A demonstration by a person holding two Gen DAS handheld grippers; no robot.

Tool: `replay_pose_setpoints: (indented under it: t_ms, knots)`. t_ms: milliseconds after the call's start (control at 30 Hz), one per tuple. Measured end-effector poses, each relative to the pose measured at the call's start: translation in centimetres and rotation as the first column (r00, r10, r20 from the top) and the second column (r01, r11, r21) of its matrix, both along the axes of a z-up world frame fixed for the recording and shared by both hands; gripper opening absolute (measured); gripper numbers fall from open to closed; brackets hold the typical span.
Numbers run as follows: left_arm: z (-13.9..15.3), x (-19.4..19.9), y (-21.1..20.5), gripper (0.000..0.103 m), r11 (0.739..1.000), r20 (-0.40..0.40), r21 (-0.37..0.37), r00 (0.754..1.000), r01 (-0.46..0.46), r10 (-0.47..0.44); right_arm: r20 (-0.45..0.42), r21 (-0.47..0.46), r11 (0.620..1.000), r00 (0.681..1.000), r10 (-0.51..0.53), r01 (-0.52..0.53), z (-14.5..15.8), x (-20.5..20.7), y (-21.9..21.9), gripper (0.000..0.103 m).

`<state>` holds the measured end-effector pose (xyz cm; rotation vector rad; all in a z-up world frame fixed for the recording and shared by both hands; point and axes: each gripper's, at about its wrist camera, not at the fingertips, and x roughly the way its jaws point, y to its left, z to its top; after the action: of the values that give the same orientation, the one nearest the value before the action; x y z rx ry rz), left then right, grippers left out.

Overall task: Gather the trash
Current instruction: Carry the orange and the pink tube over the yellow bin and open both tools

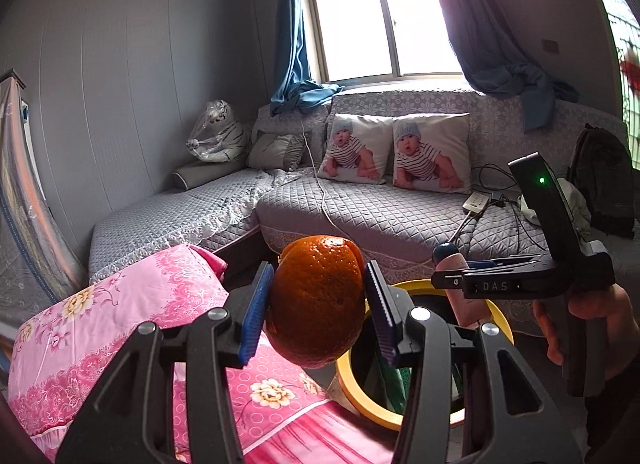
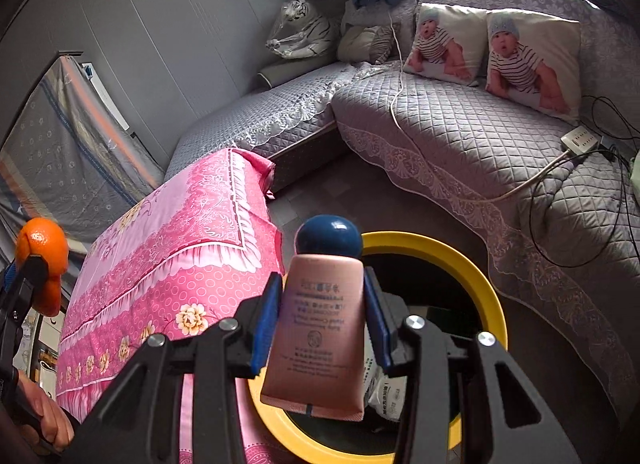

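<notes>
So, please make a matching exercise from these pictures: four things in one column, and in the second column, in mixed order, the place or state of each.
Things:
1. orange
2. pink tube
3. yellow-rimmed bin
4. power strip

Places or states:
A. lies on the grey sofa cover
B. clamped in the left gripper
C. stands on the floor, open at the top
D. clamped in the right gripper, dark blue cap pointing away

Pairs: 1-B, 2-D, 3-C, 4-A
</notes>
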<state>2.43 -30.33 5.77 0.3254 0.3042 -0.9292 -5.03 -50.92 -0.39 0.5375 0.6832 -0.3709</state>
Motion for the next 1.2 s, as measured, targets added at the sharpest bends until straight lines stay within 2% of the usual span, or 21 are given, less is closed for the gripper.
replay_pose_setpoints:
  t_ms: [133,267,567,700,833,1200]
  knots:
    - [-1.7,0.2,-2.7,0.045,0.999,-0.047,0.035,0.998,0.042,-0.04,-0.009,0.018,0.999,0.999,-0.046,0.046,-1.2,-0.8,-1.0,0.038]
    - [-4.4,1.3,-5.1,0.045,0.995,-0.132,0.06,0.989,0.079,-0.071,-0.023,0.055,0.996,0.997,-0.074,0.075,-2.7,-1.2,-1.9,0.038]
    - [-8.7,4.3,-8.9,0.045,0.991,-0.246,0.119,0.969,0.068,-0.037,-0.068,0.093,0.988,0.991,-0.113,0.12,-5.8,-1.7,-3.3,0.038]
    - [-10.2,5.1,-9.8,0.045,0.987,-0.263,0.149,0.965,0.061,-0.02,-0.086,0.114,0.985,0.989,-0.121,0.13,-6.9,-1.6,-3.8,0.038]
    - [-11.1,5.7,-10.2,0.045,0.984,-0.308,0.162,0.951,0.076,-0.022,-0.104,0.118,0.983,0.986,-0.129,0.141,-7.4,-1.5,-3.9,0.038]
    - [-10.5,5.8,-9.9,0.045,0.988,-0.306,0.141,0.952,0.069,-0.022,-0.098,0.107,0.985,0.987,-0.126,0.137,-6.5,-1.0,-3.5,0.038]
